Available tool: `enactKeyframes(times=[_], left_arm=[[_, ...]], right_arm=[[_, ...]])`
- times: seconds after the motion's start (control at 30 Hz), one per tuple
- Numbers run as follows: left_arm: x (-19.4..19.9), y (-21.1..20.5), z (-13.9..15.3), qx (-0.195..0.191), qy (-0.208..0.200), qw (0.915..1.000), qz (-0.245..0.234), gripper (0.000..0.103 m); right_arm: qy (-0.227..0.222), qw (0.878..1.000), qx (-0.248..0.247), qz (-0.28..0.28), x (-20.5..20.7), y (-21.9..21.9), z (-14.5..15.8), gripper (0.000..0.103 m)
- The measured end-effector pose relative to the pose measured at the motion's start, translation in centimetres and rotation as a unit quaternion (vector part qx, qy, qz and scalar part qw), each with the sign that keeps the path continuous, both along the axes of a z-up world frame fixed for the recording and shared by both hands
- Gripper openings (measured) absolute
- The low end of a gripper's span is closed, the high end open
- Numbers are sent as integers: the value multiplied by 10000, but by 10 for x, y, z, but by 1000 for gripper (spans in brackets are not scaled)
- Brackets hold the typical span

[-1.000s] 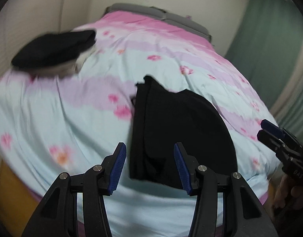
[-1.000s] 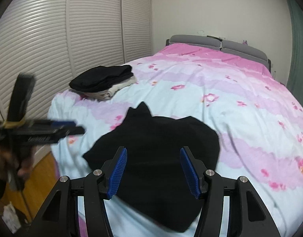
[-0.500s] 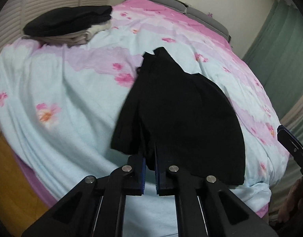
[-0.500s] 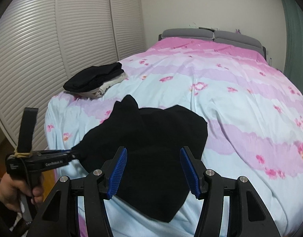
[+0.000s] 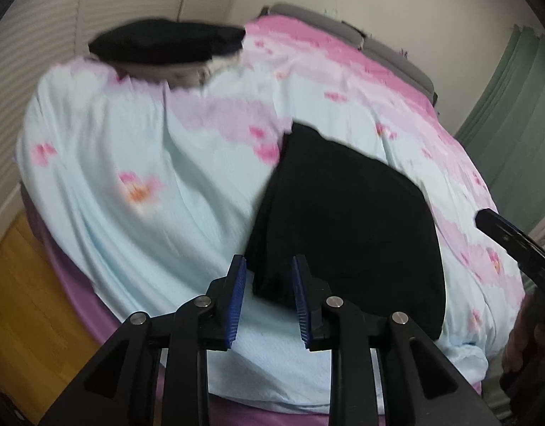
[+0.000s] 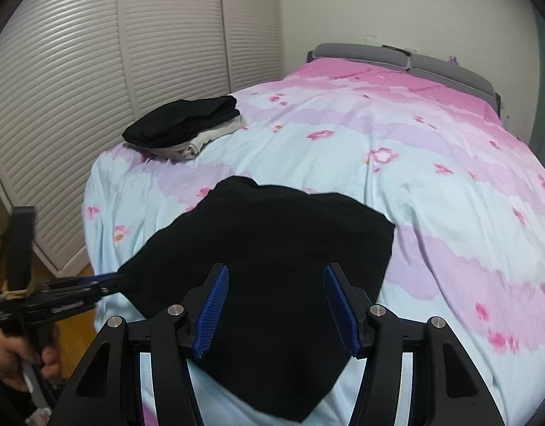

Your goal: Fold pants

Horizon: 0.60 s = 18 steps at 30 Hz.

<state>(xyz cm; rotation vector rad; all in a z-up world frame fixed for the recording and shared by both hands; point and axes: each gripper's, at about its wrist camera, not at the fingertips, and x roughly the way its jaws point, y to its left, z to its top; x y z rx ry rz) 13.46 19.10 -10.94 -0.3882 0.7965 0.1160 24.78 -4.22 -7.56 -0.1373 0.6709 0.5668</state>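
Folded black pants (image 5: 347, 220) lie near the foot edge of the bed; they also show in the right wrist view (image 6: 268, 262). My left gripper (image 5: 268, 298) is open, its blue pads either side of the pants' near left corner, not clamped on it. In the right wrist view the left gripper (image 6: 105, 282) sits at the pants' left corner. My right gripper (image 6: 276, 309) is open and empty, hovering over the near part of the pants. It shows at the right edge of the left wrist view (image 5: 513, 245).
A stack of folded clothes (image 6: 183, 124), black on top, lies at the bed's far left corner. The floral pink and blue bedspread (image 6: 414, 163) covers the bed. Louvred wardrobe doors (image 6: 94, 71) stand left, wooden floor (image 5: 27, 298) below, green curtain (image 5: 513, 106) right.
My left gripper was shut on the pants' left corner half a second ago and has now opened, letting it go. My right gripper stayed open, moving slightly lower over the pants.
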Motion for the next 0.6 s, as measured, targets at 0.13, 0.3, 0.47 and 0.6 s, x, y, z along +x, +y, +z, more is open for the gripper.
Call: enactKeyframes(times=[0.13, 0.3, 0.47, 0.6], left_arm=[[13, -1, 20, 232, -264, 9994, -50, 29], [41, -4, 24, 84, -375, 9992, -102, 30], [56, -15, 11, 0, -253, 9994, -250, 30], [66, -21, -10, -35, 52, 9991, -431, 30]], right_arm=[[60, 9999, -48, 142, 27, 12, 5, 57], [225, 9973, -191, 671, 80, 53, 6, 57], [1020, 9811, -510, 1561, 140, 117, -21, 56], [1372, 9684, -745, 1947, 159, 151, -50, 47]])
